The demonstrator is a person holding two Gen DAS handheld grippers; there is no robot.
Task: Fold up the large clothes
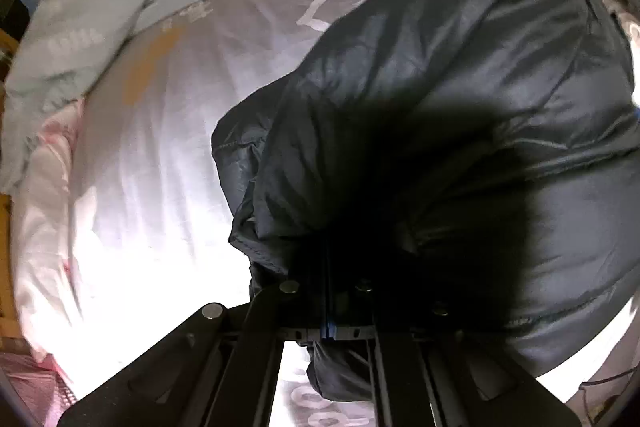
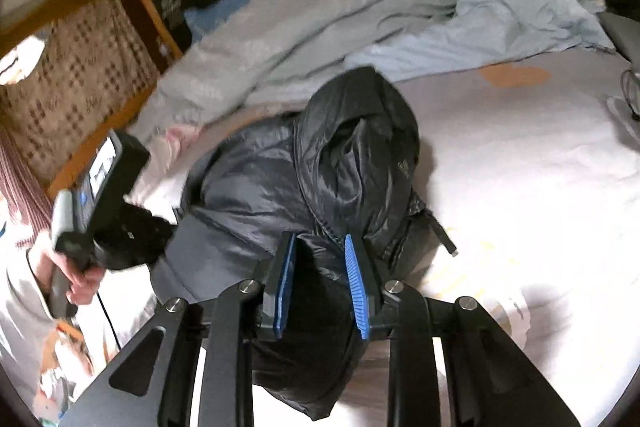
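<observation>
No text, brand or number can be read in either view. A small pale emblem is seen on the black jacket (image 2: 402, 163), and a pale printed mark on the dark bag (image 2: 172, 7) by the wooden bed frame (image 2: 156, 11), but both are too blurred to be made out. The white outlines printed on the sheet (image 1: 344, 3) are shapes, not letters.

Glossy quilted nylon jacket (image 2: 352, 155) on soft matt cotton sheet (image 2: 520, 155); ribbed blue rubber fingers (image 2: 354, 279).

Black puffer jacket (image 2: 320, 163) bunched on white bedsheet (image 2: 520, 167), between right gripper (image 2: 320, 247) fingers (image 2: 285, 279).
</observation>
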